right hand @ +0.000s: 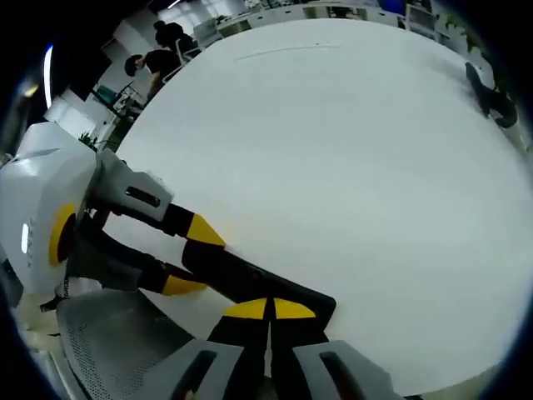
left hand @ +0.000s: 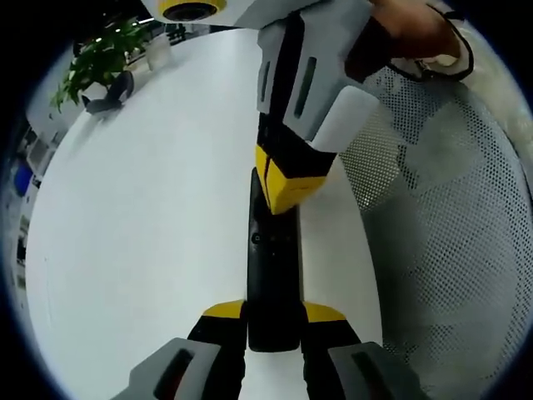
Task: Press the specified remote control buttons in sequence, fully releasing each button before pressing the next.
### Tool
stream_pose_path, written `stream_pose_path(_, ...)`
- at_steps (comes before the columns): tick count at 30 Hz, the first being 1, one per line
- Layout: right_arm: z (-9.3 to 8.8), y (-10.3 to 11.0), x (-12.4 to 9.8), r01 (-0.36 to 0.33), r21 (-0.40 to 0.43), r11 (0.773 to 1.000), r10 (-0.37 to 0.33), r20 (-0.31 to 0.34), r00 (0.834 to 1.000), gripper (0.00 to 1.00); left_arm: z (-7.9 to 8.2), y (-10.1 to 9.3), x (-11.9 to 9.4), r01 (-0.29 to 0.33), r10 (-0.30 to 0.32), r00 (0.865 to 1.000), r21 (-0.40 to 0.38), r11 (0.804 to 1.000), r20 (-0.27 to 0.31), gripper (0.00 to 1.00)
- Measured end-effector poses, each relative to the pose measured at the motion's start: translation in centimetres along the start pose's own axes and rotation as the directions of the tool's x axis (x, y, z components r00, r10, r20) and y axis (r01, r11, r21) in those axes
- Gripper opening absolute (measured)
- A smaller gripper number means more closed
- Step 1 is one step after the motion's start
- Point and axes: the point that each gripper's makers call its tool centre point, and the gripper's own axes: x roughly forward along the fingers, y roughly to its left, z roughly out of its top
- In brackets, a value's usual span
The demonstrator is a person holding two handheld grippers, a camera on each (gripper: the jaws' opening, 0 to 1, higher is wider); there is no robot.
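The left gripper (left hand: 273, 321) pinches the near end of a black remote control (left hand: 271, 275), its yellow-tipped jaws on either side of the remote's body. The right gripper (left hand: 283, 196) comes down from above with its jaws pressed together, tips touching the remote's upper face near the far end. The remote lies along the edge of a white table (left hand: 158, 208). Beside that edge stands a white mesh chair (left hand: 450, 250). A potted plant (left hand: 100, 58) sits at the table's far side, well apart.

Matt black plastic remote (left hand: 271, 283) on smooth white table (left hand: 150, 217); perforated mesh chair (left hand: 450, 217)
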Motion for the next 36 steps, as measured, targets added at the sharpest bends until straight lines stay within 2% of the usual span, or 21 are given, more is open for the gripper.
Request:
stream_pose_path(11, 0.1, 0.0, 0.2, 0.024, -0.003, 1.000, -0.024, -0.042, 0.999, 0.00, 0.0, 0.0, 0.0, 0.005, -0.005, 1.000, -0.005, 1.000, 0.012, 0.23)
stream_pose_path(16, 0.3, -0.4, 0.4, 0.029, 0.047, 0.998, -0.026, -0.058, 0.998, 0.00, 0.0, 0.0, -0.1, 0.008, -0.007, 1.000, -0.012, 1.000, 0.030, 0.23)
stream_pose_path(21, 0.1, -0.3, 0.3, 0.037, 0.031, 0.999, -0.035, -0.072, 0.997, 0.00, 0.1, 0.0, -0.1, 0.008, -0.007, 0.999, -0.014, 1.000, 0.045, 0.23)
stream_pose_path(31, 0.2, -0.3, 0.3, 0.016, 0.047, 0.999, -0.013, -0.065, 0.998, 0.00, 0.1, 0.0, -0.1, -0.001, 0.001, 0.999, -0.011, 1.000, 0.038, 0.23)
stream_pose_path(36, 1.3, 0.3, 0.3, -0.004, 0.037, 0.999, 0.004, -0.021, 1.000, 0.00, 0.0, 0.0, -0.1, 0.002, -0.002, 1.000, -0.009, 1.000, 0.030, 0.23)
